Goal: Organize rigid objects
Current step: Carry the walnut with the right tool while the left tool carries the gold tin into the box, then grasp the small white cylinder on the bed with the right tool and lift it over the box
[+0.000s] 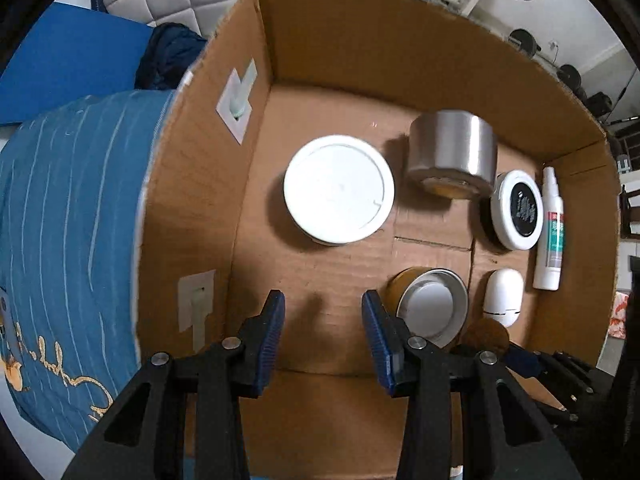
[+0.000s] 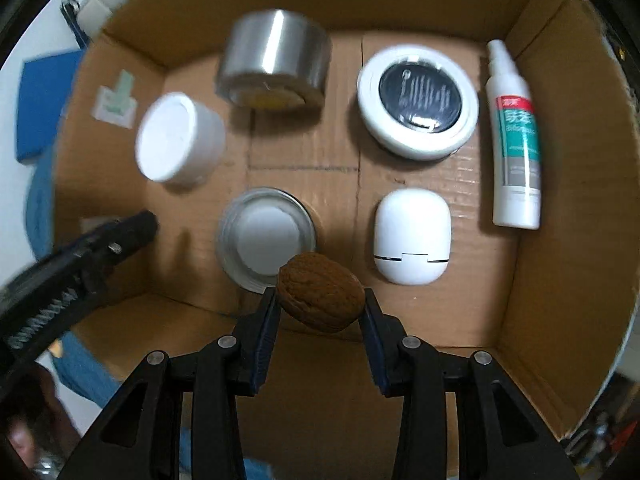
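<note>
Cardboard box: open-topped, holding all items listed below on its floor.

Right gripper: jaws clenched on a brown walnut, held above the near part of the box floor, just in front of the small metal tin.

Left gripper: jaws released, nothing between them, hovering over bare cardboard at the near left of the box.

Small metal tin: round, with a white centre, near middle of the floor.

White pebble-shaped case: just right of the tin, a seam line across its near end.

White tub: round, lidded, at the left, apart from the other items.

Silver cylinder: metallic, at the far side, behind the tin.

White disc with black face: round, right of the cylinder, behind the pebble-shaped case.

Spray bottle: white with a green and red label, lying flat along the right wall, nozzle toward the far side.

Blue striped cloth: outside the box, against its left wall.
</note>
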Available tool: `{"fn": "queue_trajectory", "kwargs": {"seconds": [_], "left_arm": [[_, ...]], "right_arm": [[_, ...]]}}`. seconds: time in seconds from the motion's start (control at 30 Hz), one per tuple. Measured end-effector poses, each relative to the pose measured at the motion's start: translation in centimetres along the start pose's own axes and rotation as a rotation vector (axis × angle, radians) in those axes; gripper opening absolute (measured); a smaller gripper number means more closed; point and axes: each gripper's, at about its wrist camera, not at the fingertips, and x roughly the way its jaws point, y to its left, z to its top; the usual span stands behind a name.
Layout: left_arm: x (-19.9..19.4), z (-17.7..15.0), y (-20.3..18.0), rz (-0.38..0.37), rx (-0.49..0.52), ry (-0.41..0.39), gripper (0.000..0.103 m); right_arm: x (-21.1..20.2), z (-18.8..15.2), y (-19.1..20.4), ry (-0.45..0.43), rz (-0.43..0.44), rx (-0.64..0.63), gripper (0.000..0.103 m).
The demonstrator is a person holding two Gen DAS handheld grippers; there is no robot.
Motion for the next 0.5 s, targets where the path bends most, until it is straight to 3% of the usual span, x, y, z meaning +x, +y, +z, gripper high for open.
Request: {"fn": "queue_trajectory", "kwargs": {"seconds": [0.27,0.37,0.47,0.5], "left_arm": [[1.1,-0.8,-0.2,-0.005,0.007,0.028,0.038],[0.6,-1.6,-0.5,0.011,0.012,0.023,0.038],[-0.5,-2.4,-0.8,0.02,0.013,0.003,0.045],[-1.0,-2.8,-1.0,0.024,0.015,-0.009,0.051]], "right_arm": [[2.6,0.5,-0.4,0.074,-0.013,0.013,0.045],[1.8,0.3,-0.3,0.053,-0.008,0.006,0.066],[0.5,-0.1,0.2,0.028,-0.012,-0.015,0.078],[0.0,-0.2,0.3,0.015,-0.021,-0.022,0.085]]}}
